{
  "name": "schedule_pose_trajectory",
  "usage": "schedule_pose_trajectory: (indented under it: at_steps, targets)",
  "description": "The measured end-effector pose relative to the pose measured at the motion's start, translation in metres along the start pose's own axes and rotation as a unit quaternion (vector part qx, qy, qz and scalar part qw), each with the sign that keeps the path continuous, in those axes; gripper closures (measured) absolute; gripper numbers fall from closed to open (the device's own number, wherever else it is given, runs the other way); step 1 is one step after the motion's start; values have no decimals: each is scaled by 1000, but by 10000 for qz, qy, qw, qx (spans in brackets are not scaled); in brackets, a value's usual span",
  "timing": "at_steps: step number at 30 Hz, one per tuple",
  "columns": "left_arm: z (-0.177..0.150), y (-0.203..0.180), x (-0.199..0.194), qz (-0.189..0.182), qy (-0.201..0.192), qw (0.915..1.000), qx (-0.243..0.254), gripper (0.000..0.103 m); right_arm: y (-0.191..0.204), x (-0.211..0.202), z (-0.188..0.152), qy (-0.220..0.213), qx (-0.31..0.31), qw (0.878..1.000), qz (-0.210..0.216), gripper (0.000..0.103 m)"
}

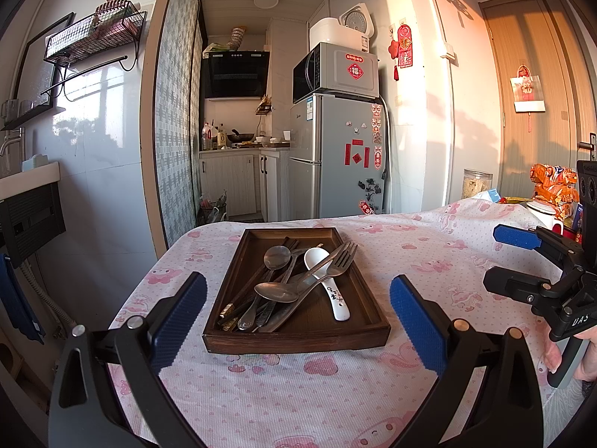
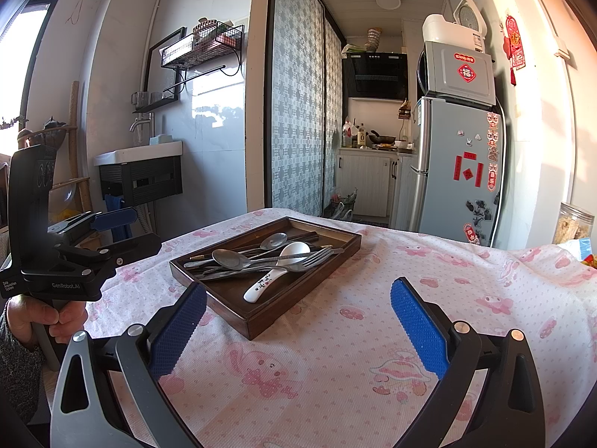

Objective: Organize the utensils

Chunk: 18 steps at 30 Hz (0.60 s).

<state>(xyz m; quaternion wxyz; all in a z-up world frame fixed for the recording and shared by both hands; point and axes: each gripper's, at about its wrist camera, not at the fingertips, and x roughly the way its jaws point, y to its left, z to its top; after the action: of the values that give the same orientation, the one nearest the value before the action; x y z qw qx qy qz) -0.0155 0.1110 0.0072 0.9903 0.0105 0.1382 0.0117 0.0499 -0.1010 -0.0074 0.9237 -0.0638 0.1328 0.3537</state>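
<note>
A dark wooden tray (image 1: 367,298) (image 2: 261,321) lies on the pink-patterned tablecloth. Piled in it are a white ceramic spoon (image 1: 334,291) (image 2: 261,285), a metal fork (image 1: 341,259) (image 2: 313,257), two metal spoons (image 1: 276,291) (image 2: 229,258) and dark chopsticks (image 1: 229,311) (image 2: 306,237). My left gripper (image 1: 298,317) hovers open just in front of the tray, its blue pads wide apart with nothing between them. My right gripper (image 2: 298,321) is open too, low over the cloth to the tray's right. Each gripper shows in the other's view, at the right edge (image 1: 522,257) and left edge (image 2: 112,224).
Snack bags (image 1: 556,183), a white mug (image 1: 546,212) and a jar (image 2: 572,224) crowd the table's far right. A fridge (image 1: 335,156) with a microwave on top stands behind the table. The table's left edge drops off near a wall sink (image 2: 138,156). A hand (image 2: 48,317) holds the left gripper.
</note>
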Motion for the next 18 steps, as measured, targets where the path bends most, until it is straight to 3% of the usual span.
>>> schedule_pose_trajectory:
  at_steps: [18]
  targets:
    - [0,0,1,1,-1,10000,-1,3,0,0,0,1,1,10000,0,3]
